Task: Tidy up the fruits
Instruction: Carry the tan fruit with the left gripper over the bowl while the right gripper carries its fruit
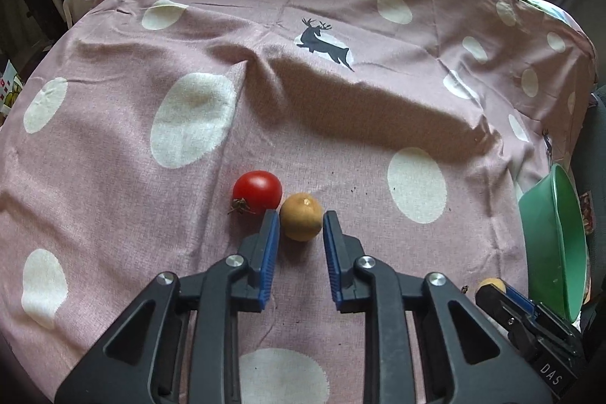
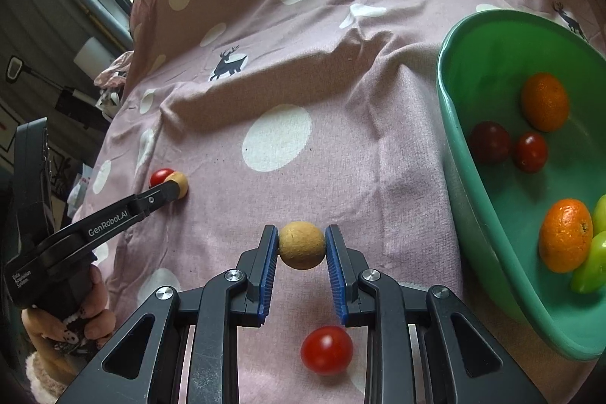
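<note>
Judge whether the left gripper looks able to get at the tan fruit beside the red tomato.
Probably yes: the left gripper already has the tan fruit between its fingertips, with only the red tomato crowding one side.

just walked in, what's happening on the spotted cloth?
A person is sorting fruit into the green bowl, a gripper in each hand. The right gripper is clamped on a tan round fruit. The left gripper straddles a second tan fruit beside a tomato, pads not quite touching. Another tomato lies on the cloth.
</note>
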Motion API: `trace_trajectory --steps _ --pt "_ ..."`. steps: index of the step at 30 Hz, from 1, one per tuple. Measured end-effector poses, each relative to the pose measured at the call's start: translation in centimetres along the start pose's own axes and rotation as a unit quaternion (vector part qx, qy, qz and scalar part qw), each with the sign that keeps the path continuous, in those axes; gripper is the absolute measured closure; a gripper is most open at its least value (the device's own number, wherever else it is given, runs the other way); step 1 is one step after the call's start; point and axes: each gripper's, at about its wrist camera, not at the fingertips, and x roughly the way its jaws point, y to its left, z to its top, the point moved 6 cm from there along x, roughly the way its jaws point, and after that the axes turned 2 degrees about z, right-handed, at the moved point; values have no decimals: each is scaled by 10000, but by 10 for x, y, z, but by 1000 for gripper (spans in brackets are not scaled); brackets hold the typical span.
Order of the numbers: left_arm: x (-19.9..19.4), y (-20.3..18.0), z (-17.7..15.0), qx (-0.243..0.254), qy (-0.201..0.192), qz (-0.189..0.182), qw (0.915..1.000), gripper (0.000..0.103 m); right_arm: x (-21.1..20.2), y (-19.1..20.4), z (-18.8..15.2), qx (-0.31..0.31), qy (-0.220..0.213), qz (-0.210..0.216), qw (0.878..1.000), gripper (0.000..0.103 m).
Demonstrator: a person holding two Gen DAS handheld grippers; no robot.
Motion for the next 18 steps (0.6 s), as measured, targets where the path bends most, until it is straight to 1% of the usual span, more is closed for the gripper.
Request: trace_trajectory --steps 1,3,10,14,16,17,18 --pt "-2 -2 3 -14 -52 -4 10000 75 0 0 0 7 -2 12 10000 76" --pt "-3 -5 9 8 -103 42 9999 68 -1 -1 1 21 -6 30 10000 76" --pt "10 -10 8 291 -91 343 9989 68 -4 -4 1 75 -31 24 10000 76" --pt "15 -7 5 254 -33 278 9993 70 -5 -5 2 111 -46 57 9999 76" --pt "19 -6 3 271 -6 331 9991 73 -4 -4 2 96 -43 36 9999 76" --pt "21 -4 2 267 9 387 9989 78 -4 -4 1 93 -33 24 9999 76" --pt "21 -4 2 262 -45 407 9988 77 -3 -4 1 90 -27 18 10000 76"
